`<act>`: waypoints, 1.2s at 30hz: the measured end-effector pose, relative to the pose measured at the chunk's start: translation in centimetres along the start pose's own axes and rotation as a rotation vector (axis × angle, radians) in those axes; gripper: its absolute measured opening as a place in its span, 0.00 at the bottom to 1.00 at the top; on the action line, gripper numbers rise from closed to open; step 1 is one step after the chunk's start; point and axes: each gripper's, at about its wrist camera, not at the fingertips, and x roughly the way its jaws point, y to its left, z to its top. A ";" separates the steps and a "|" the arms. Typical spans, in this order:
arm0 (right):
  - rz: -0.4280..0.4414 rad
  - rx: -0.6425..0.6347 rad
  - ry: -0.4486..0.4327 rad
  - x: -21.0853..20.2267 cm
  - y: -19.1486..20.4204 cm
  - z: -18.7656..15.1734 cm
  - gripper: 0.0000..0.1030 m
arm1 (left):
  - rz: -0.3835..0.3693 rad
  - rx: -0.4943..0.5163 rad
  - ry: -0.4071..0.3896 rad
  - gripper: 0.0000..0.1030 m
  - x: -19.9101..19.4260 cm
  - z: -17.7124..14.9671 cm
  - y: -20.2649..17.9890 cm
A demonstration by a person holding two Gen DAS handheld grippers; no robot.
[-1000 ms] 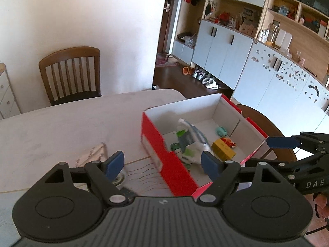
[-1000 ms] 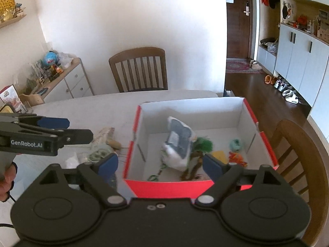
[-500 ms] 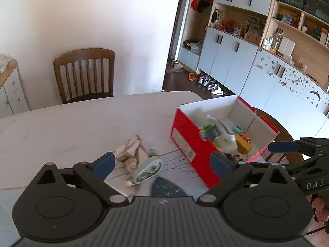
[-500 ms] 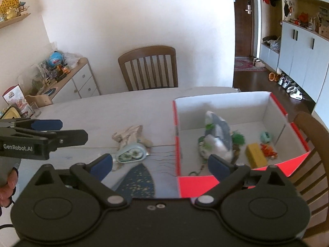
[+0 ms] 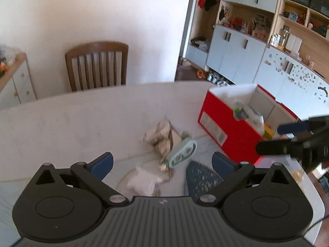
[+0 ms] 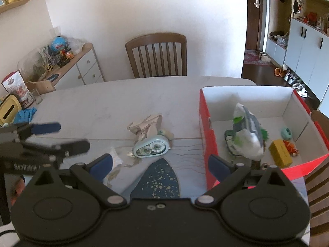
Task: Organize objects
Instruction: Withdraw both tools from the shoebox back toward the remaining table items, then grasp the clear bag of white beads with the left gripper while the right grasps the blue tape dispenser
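Observation:
A red cardboard box (image 6: 207, 131) (image 5: 224, 127) stands on the right of the marble table and holds a white bag (image 6: 247, 135), a yellow block (image 6: 280, 152), a teal piece (image 6: 286, 132) and an orange piece. Left of it lie a pale green correction tape dispenser (image 6: 151, 148) (image 5: 182, 153), crumpled brown paper (image 6: 146, 126) (image 5: 159, 134) and a small white packet (image 5: 143, 180). My left gripper (image 5: 162, 162) is open and empty above these items. My right gripper (image 6: 160, 163) is open and empty, above the table's near edge.
A dark blue speckled patch (image 6: 157, 182) marks the table near the front. A wooden chair (image 6: 157, 54) stands behind the table and another (image 6: 319, 164) at the right. A sideboard (image 6: 78, 68) with clutter is at the left. A blue cloth (image 6: 25, 114) lies at the table's left end.
Both grippers have swung left, away from the box. The loose items on the table have come into the middle of both views. Both stay open.

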 end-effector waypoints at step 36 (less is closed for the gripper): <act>-0.054 -0.015 0.118 11.3 0.2 1.3 0.94 | -0.008 -0.011 0.101 1.00 10.9 -0.4 6.1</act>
